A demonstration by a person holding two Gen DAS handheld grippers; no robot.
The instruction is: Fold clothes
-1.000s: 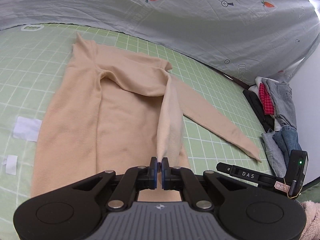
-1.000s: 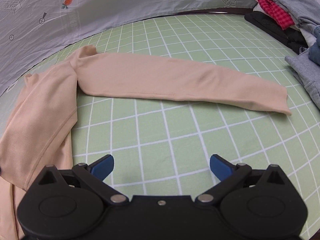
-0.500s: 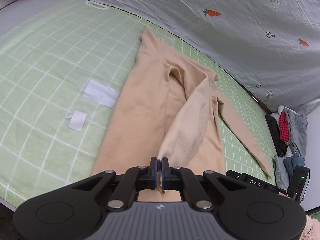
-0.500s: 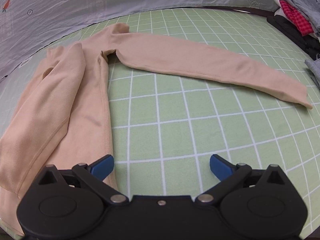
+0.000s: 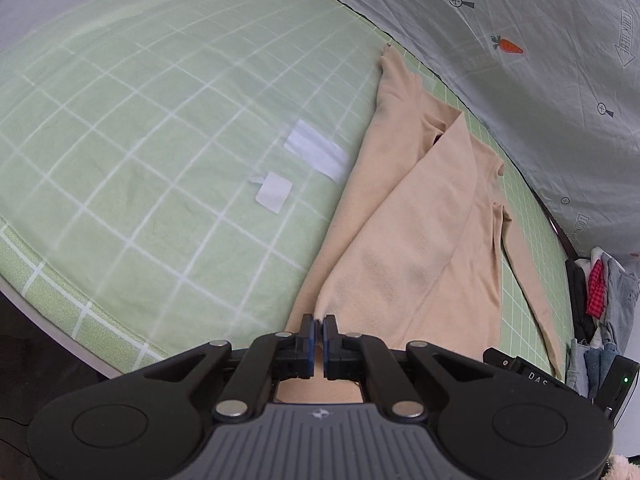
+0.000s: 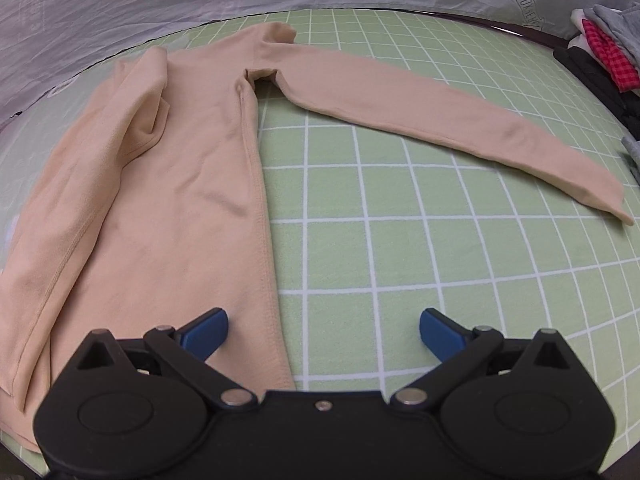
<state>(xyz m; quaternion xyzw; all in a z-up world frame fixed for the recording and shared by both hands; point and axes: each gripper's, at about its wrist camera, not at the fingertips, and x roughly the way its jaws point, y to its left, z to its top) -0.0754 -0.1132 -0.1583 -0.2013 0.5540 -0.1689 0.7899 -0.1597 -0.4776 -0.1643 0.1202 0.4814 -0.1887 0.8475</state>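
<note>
A beige long-sleeved top (image 5: 404,232) (image 6: 176,184) lies on the green checked sheet (image 5: 140,152). One sleeve is folded across its body toward the near hem. My left gripper (image 5: 319,326) is shut on that sleeve's cuff, low over the hem. The other sleeve (image 6: 448,120) stretches flat to the right. My right gripper (image 6: 323,328) hangs open above the top's lower right hem corner and the bare sheet, with nothing between its blue fingers (image 6: 206,330).
Two white tape patches (image 5: 316,148) (image 5: 273,191) stick to the sheet left of the top. A grey carrot-print cloth (image 5: 520,40) backs the bed. A pile of clothes (image 5: 600,300) (image 6: 600,36) sits at the far right. The bed's near edge (image 5: 60,300) runs by my left gripper.
My left gripper carried the cuff down and left across the top, so the sleeve now lies flatter over the body. My right gripper shifted left toward the hem, still open.
</note>
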